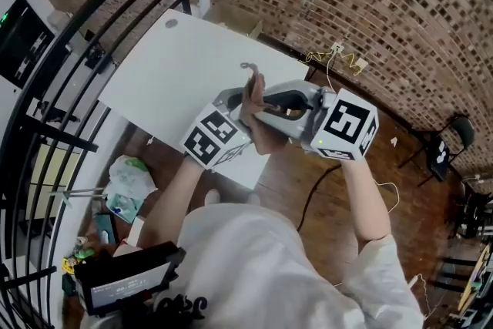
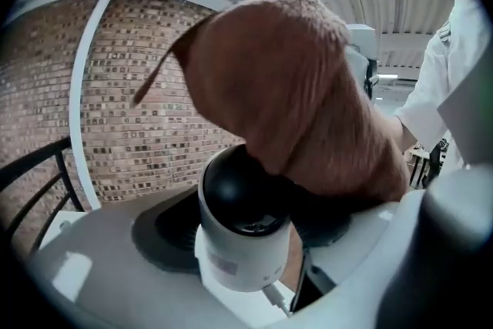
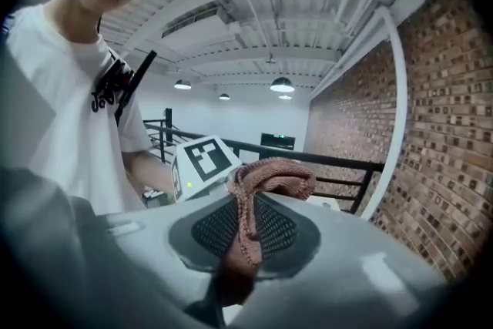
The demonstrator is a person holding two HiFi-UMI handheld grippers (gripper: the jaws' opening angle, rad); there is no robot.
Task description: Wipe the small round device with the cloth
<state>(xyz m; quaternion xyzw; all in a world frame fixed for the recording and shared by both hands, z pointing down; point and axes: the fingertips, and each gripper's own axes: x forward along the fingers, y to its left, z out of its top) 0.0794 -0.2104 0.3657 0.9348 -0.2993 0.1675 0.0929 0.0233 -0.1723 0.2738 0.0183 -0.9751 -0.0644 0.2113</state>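
The table (image 1: 177, 65) is white and flat, with its far corner set against a curved brick wall (image 1: 370, 4). A black railing (image 1: 69, 35) runs along its left side. Under and beside the table is a brown wood floor (image 1: 285, 173), with a dark cable (image 1: 312, 193) trailing across it. A dark chair (image 1: 454, 139) stands well off to the right by the wall. A pale plastic bag (image 1: 127, 177) lies low on the left near the railing. The right gripper view shows a white beamed ceiling (image 3: 231, 19) with round lamps (image 3: 281, 85).

Both grippers are held up over the table's near edge, close together. The left gripper (image 1: 235, 105) has its jaws set wide and closed on the device (image 2: 243, 235), a white cylinder with a black domed top. The right gripper (image 1: 269, 105) pinches the reddish-brown cloth (image 2: 293, 88) tight between its jaws. The cloth's free end drapes over the device and touches the right side of the dome.
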